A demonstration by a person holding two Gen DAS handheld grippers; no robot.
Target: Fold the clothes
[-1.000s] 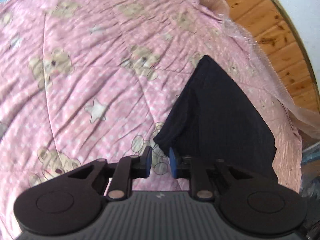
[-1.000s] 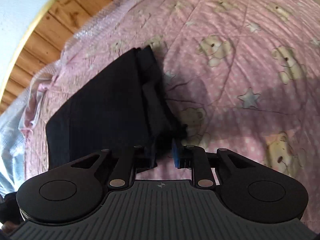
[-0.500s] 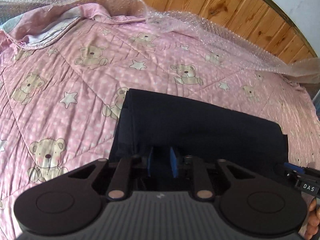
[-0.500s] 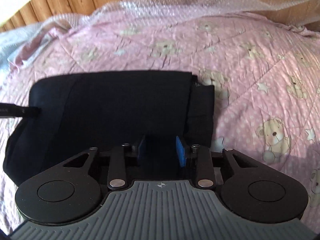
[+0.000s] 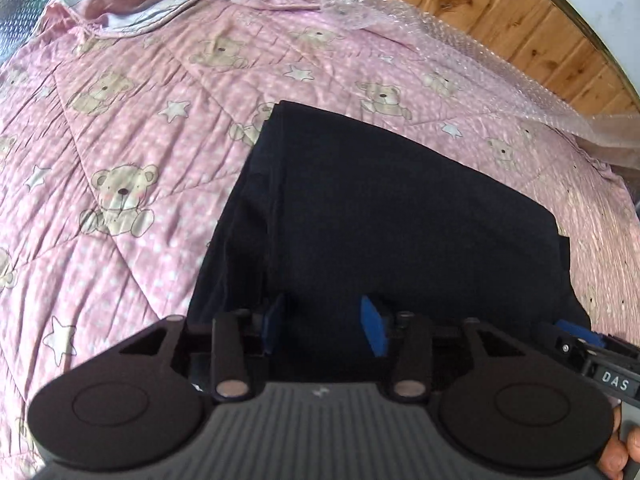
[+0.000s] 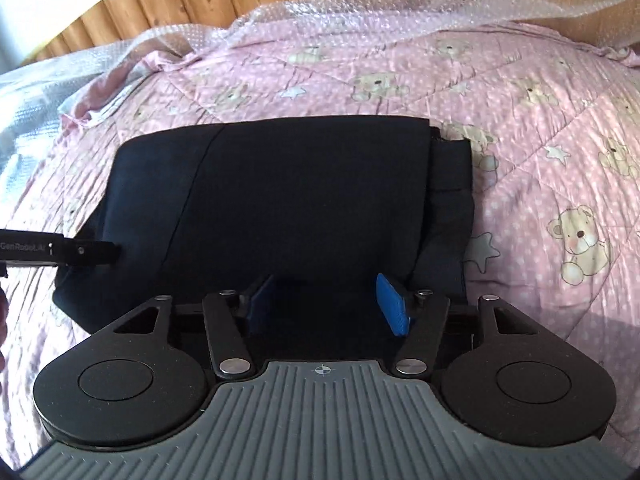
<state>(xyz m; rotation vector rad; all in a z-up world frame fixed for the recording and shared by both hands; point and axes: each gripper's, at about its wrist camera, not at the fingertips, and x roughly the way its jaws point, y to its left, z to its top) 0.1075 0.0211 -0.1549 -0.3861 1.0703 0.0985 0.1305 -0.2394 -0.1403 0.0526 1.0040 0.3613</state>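
A dark navy garment (image 5: 400, 208) lies folded into a flat rectangle on the pink teddy-bear quilt (image 5: 120, 152). It also shows in the right wrist view (image 6: 304, 192), with layered edges along its right side. My left gripper (image 5: 323, 326) is open and empty over the garment's near edge. My right gripper (image 6: 326, 304) is open and empty over the near edge too. The other gripper's finger tip (image 6: 84, 254) shows at the garment's left edge in the right wrist view.
The quilt (image 6: 540, 128) covers the bed. Bubble wrap (image 5: 460, 52) lies along the far edge against a wooden plank wall (image 5: 500, 8). The quilt's turned-back corner (image 5: 132, 16) is at the far left. The right gripper's body (image 5: 592, 350) shows at the lower right.
Both grippers were shut on the garment's corners a second ago, carried them over into a fold, then opened wide and let go. The garment now lies flat.
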